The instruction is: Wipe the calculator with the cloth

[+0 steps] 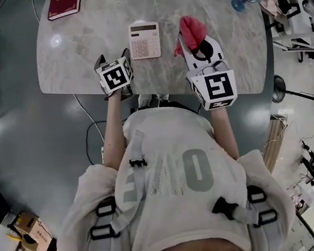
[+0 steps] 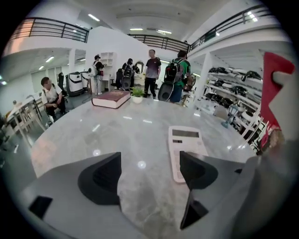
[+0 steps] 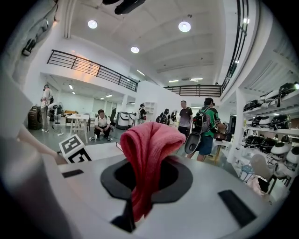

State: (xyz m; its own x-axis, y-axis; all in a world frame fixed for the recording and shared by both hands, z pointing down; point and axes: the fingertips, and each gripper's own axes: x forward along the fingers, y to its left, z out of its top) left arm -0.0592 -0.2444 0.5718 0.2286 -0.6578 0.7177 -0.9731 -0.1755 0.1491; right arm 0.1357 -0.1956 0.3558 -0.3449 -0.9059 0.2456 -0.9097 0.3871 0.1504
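Observation:
A pale pink calculator (image 1: 144, 40) lies flat on the grey marble table (image 1: 78, 52), near the middle. My left gripper (image 1: 113, 56) hovers low over the table just left of it, its jaws open with only bare tabletop between them (image 2: 149, 175). In the left gripper view the calculator (image 2: 187, 142) lies just ahead of the right-hand jaw. My right gripper (image 1: 194, 47) is to the calculator's right, shut on a red cloth (image 1: 191, 31). The cloth (image 3: 147, 154) bunches up above the closed jaws (image 3: 145, 179) and hangs down between them.
A dark red book (image 1: 64, 2) lies at the table's far left, with a small potted plant (image 2: 137, 93) beside it. A blue object (image 1: 242, 3) stands near the far right edge. Several people stand or sit beyond the table. Shelving fills the right side.

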